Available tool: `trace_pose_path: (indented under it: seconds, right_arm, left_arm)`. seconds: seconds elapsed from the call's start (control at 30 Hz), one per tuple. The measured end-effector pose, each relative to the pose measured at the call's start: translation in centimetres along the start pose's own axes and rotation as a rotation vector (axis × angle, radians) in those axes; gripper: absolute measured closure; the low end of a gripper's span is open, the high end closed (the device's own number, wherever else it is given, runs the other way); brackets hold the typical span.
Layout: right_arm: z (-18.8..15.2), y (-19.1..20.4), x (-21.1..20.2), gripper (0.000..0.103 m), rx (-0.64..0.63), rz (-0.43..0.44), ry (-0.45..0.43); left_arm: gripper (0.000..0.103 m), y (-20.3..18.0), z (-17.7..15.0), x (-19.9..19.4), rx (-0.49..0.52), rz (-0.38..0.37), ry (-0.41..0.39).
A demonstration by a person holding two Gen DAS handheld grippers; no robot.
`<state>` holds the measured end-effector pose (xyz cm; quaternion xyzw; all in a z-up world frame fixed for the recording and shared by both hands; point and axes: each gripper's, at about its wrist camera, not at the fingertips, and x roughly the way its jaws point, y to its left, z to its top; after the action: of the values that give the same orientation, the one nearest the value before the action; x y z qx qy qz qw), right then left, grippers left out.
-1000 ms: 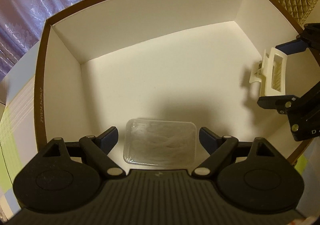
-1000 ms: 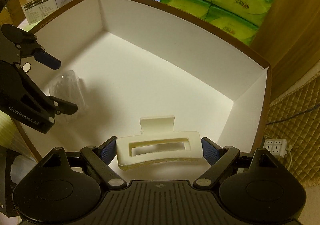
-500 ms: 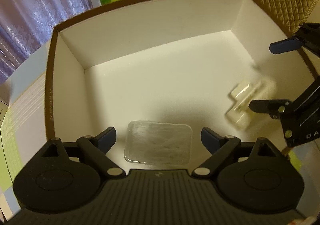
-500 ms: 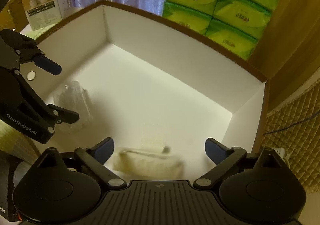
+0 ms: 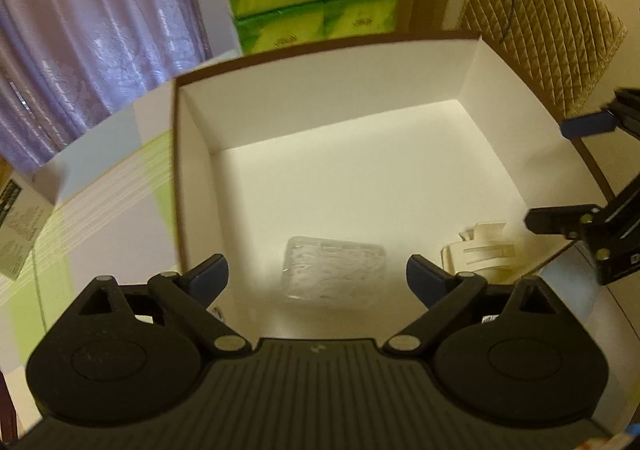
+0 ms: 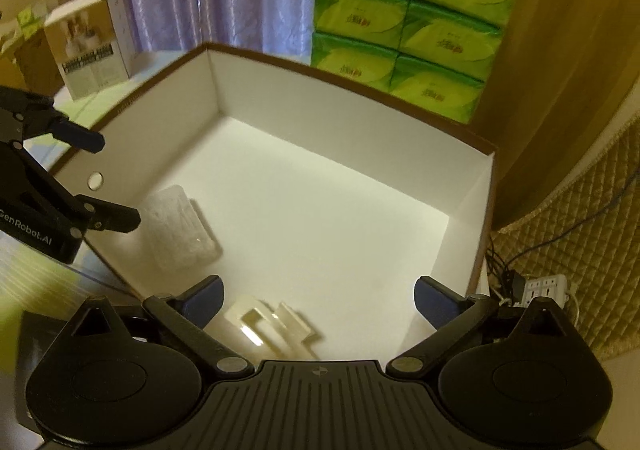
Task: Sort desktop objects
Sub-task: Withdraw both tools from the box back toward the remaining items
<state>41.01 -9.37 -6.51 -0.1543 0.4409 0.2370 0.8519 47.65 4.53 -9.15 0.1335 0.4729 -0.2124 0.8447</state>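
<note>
We see one cream hair claw clip (image 6: 272, 324) with a rectangular cut-out lying on the white box (image 6: 332, 210) floor, just ahead of our right gripper (image 6: 318, 300), whose fingers are spread and empty. One clear plastic case (image 5: 334, 270) lies ahead of our left gripper (image 5: 318, 278), likewise spread and empty.

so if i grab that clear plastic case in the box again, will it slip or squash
The clear plastic case looks smooth and glossy, so it may slip between the tongs. Its thin see-through walls suggest that it is light and might flex or crack under a hard squeeze. It lies flat on the box floor, so a push would probably slide it rather than tip it.
</note>
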Motion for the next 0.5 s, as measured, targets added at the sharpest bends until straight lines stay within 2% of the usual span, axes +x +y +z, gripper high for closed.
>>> trace_pose_path:
  seconds: [0.2,0.5]
  right_arm:
    - [-1.6,0.7,-3.1,0.003,0.034,0.007,-0.046]
    - [-4.2,1.8,-7.1,0.003,0.054,0.007,-0.115]
  left_arm:
    - [0.008,0.7,-1.9,-3.3,-0.040,0.014,-0.035]
    - [0.007,-0.7,-5.4,-8.4,-0.108,0.052,-0.093]
